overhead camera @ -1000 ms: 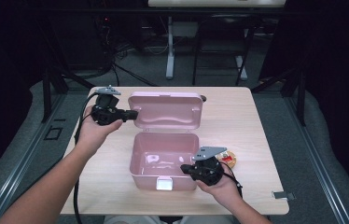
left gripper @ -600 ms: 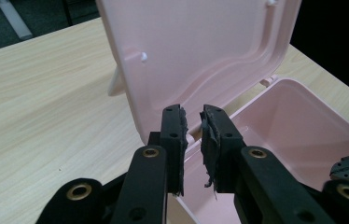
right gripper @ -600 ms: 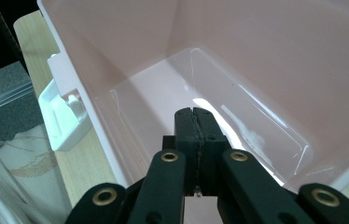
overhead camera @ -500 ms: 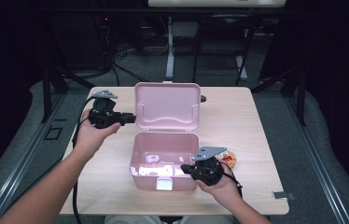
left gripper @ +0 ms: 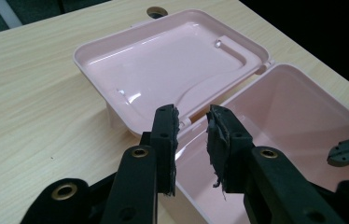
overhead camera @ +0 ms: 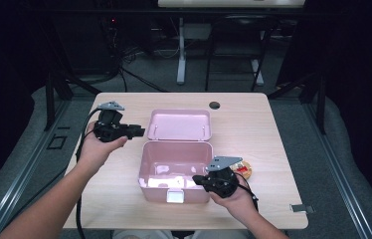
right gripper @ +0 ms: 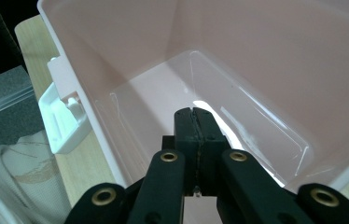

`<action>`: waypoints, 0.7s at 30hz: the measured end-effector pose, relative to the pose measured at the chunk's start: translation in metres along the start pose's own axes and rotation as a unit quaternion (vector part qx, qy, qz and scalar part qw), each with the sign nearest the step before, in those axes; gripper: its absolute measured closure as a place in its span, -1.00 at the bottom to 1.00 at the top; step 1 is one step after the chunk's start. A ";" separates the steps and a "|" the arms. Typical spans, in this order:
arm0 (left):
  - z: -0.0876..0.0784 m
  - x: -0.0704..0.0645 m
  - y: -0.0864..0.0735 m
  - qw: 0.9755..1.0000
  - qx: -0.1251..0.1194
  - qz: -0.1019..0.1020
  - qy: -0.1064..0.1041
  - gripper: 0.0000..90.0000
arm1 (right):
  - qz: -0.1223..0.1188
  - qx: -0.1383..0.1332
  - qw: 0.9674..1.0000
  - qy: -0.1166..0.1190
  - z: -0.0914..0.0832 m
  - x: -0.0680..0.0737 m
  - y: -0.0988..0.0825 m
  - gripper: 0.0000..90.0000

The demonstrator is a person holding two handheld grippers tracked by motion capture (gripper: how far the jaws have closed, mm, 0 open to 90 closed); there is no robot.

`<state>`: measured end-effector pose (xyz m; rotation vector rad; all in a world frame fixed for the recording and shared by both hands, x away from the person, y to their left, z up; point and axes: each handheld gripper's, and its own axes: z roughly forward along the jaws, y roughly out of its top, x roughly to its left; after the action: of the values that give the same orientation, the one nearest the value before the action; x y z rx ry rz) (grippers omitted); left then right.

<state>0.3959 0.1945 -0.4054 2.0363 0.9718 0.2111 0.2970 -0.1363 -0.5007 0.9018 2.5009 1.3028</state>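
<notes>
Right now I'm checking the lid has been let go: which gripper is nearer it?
Left. The left gripper sits just beside the lid; the right gripper is at the box's front corner.

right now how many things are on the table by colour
pink: 1, the open box
red and yellow: 1, a small thing right of the box, too hidden to name
grey: 1, a flat piece at the near right corner
total: 3

- a light wooden table (overhead camera: 273, 124) with a round cable hole (overhead camera: 214, 105) near its far edge;
- an open pink plastic box (overhead camera: 174, 172) sits mid-table, its lid (overhead camera: 180, 124) laid back;
- a small red-and-yellow item (overhead camera: 245, 169), perhaps a toy, beside the box.
</notes>
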 end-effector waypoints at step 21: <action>-0.012 -0.002 -0.027 1.000 -0.010 -0.004 -0.012 0.45 | -0.009 -0.016 1.000 -0.001 -0.014 0.007 0.015 0.69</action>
<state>0.3741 0.2100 -0.4180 2.0113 0.9603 0.1913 0.2919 -0.1354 -0.4792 0.8702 2.4738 1.3314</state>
